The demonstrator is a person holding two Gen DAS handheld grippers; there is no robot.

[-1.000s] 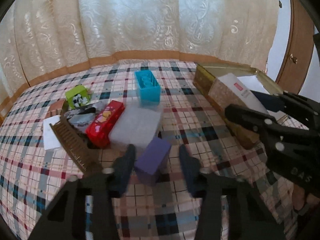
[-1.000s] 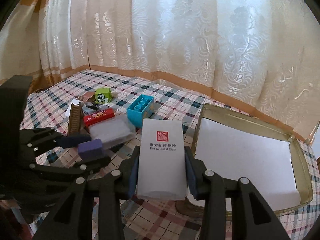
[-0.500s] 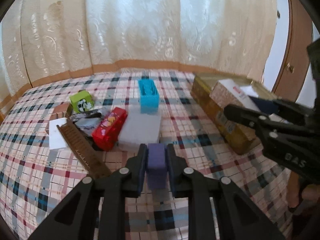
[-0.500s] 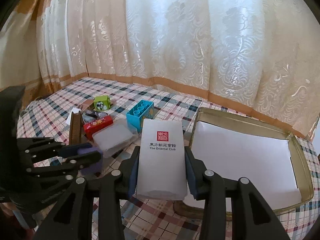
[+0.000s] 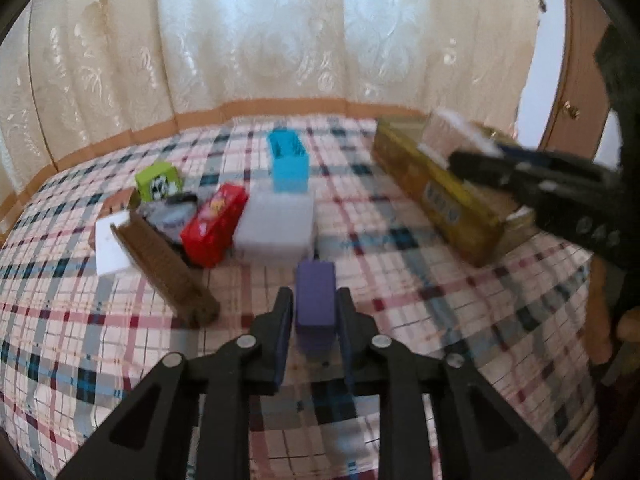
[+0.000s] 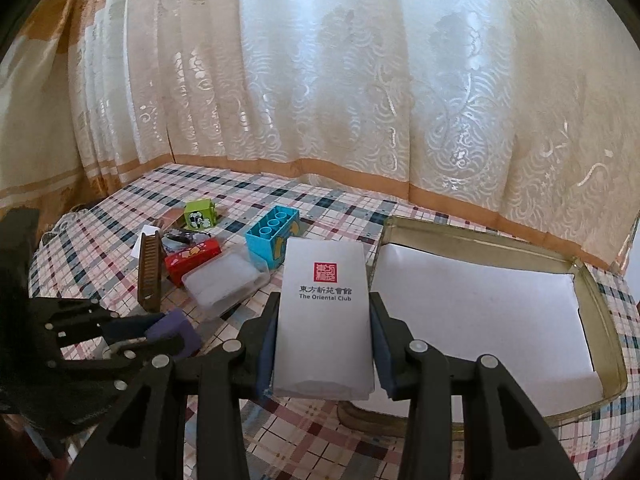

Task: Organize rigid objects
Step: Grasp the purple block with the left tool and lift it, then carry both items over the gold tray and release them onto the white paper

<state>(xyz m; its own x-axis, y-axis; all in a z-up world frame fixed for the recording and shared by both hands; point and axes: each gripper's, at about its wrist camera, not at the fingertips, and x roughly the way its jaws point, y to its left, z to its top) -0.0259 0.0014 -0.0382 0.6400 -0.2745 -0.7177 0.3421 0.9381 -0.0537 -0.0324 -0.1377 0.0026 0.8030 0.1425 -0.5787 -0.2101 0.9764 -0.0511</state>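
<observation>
Both pairs of jaws are clamped on loads: the left gripper (image 5: pixel 314 312), open around the small purple rectangular block (image 5: pixel 315 304) a second ago, now pinches it clear of the plaid tablecloth (image 5: pixel 80 320), while the right gripper (image 6: pixel 324 344) holds the white printed card box (image 6: pixel 324 316) beside the shallow gold paper-lined tin (image 6: pixel 600 320). That frees the block for the tin (presumably its destination). The brown ridged comb (image 5: pixel 164 264), red printed box (image 5: pixel 214 224), translucent plastic case (image 5: pixel 276 228) and blue studded brick (image 5: pixel 288 160) wait to the left, the right gripper itself crowding the tin.
</observation>
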